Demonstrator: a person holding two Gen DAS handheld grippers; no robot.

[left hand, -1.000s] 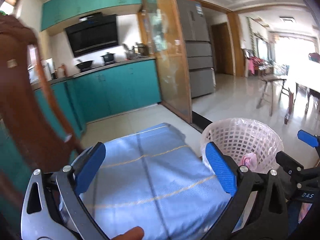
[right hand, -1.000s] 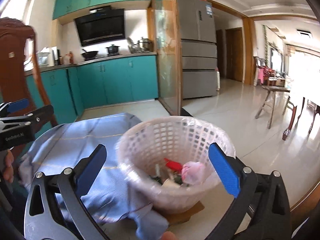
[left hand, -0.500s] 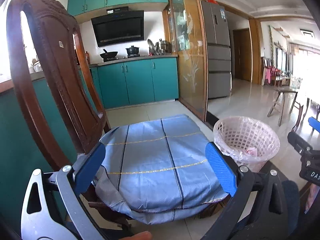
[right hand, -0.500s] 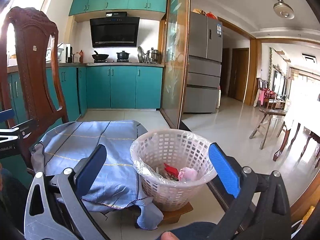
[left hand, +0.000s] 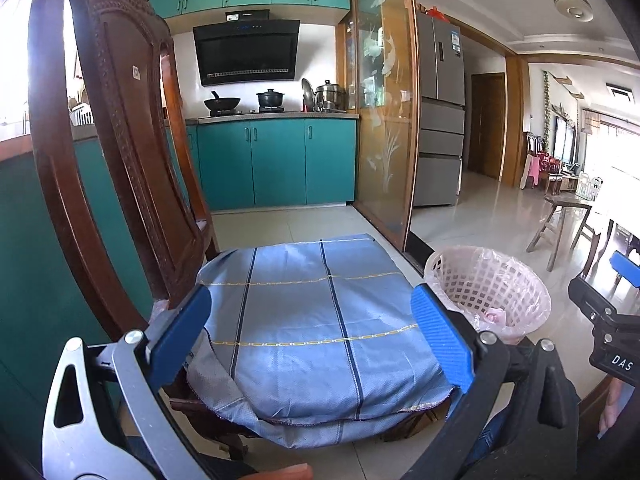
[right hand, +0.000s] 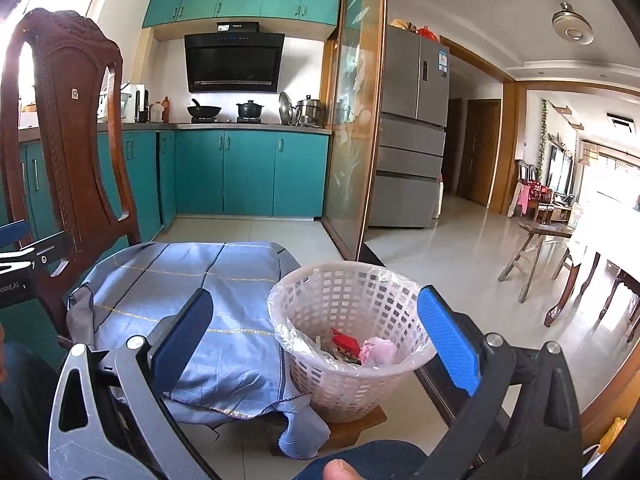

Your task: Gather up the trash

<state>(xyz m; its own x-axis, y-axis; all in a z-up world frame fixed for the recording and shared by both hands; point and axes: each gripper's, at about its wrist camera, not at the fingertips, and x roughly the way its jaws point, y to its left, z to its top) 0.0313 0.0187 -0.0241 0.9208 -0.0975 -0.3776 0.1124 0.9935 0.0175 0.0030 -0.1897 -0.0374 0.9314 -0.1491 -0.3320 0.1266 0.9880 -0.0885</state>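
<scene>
A pale pink lattice wastebasket with a clear liner stands on a low wooden board on the floor. Inside lie a red wrapper, a pink crumpled bag and other scraps. It also shows in the left wrist view. My right gripper is open and empty, held back from and above the basket. My left gripper is open and empty, above the blue cloth on the chair seat. The right gripper's tip shows at the right edge of the left wrist view.
A carved dark wooden chair stands at the left, its seat under the blue checked cloth. Teal kitchen cabinets, a glass sliding door and a fridge lie behind. A wooden stool and table stand at the right.
Both grippers have pulled back and risen from the basket and the seat. The chair back and the whole basket now show. Both stay open and empty.
</scene>
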